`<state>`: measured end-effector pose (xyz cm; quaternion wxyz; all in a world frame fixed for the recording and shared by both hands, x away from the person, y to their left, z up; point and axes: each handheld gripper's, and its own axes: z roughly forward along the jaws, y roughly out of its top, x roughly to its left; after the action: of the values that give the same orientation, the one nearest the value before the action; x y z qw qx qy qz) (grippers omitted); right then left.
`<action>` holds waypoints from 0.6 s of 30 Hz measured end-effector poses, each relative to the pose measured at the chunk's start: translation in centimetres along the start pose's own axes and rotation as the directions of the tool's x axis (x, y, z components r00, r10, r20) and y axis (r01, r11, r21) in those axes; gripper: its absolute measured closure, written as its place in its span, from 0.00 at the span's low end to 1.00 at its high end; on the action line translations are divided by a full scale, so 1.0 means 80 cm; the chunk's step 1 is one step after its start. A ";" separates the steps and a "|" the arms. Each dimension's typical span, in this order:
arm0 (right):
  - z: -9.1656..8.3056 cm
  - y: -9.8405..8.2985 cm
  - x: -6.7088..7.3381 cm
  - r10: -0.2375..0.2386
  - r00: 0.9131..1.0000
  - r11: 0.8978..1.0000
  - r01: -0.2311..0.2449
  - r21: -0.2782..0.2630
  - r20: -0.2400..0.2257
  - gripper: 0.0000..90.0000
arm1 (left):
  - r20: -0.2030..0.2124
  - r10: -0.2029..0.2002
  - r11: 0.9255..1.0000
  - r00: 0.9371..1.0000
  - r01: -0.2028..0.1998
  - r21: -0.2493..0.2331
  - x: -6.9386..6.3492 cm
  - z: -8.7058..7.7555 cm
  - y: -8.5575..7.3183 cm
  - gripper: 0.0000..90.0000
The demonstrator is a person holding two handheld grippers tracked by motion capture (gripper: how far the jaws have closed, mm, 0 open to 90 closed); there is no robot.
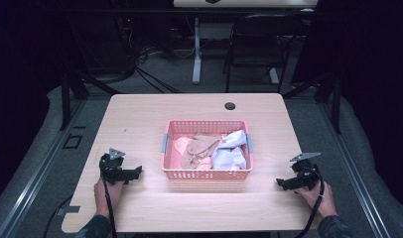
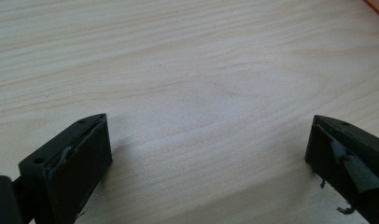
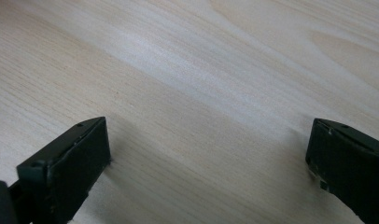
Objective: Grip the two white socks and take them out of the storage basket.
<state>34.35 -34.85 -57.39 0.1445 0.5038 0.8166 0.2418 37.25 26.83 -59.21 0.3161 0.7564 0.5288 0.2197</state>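
Pink basket (image 1: 206, 174) mid-tabletop (image 1: 140, 119), holding tan and pale blue cloths (image 1: 212, 151), maybe socks. Left gripper (image 1: 135, 173) and right gripper (image 1: 281, 184) near front corners, jaws spread, empty. No legible writing

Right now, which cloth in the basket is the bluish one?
The pale blue-white cloth bunched at the right end of the pink basket. The others, to its left, are a tan cloth and a peach-pink one.

Basket (image 1: 206, 173) mid-table (image 1: 155, 106), cloths (image 1: 209, 148) inside; left gripper (image 1: 136, 172) left of it, right gripper (image 1: 280, 183) right.
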 end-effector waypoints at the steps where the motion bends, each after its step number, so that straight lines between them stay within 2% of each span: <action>1: 0.000 0.000 0.000 -0.002 1.000 1.000 0.002 -0.001 0.001 0.00 | 0.000 0.000 1.000 1.000 0.000 0.000 0.000 0.000 0.000 0.00; 4: 0.000 0.003 0.001 -0.011 1.000 1.000 0.012 0.019 -0.005 0.00 | -0.003 -0.005 1.000 1.000 0.005 -0.001 0.000 0.000 0.000 0.00; 8: -0.004 0.009 0.003 -0.028 1.000 0.997 0.028 0.075 0.006 0.01 | -0.005 -0.006 1.000 1.000 0.006 -0.001 0.000 0.001 0.000 0.00; 12: -0.012 0.017 0.000 -0.004 1.000 0.998 0.004 0.067 -0.004 0.00 | -0.005 -0.005 1.000 1.000 0.005 -0.002 0.000 0.001 0.001 0.00; 18: -0.026 0.029 0.004 -0.012 1.000 0.997 0.012 0.079 0.003 0.02 | -0.005 -0.006 1.000 1.000 0.006 -0.002 0.000 0.001 0.001 0.00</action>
<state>34.95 -34.22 -54.38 0.1275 0.5046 0.8283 0.2074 37.32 26.77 -59.22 0.3161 0.7539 0.5317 0.2213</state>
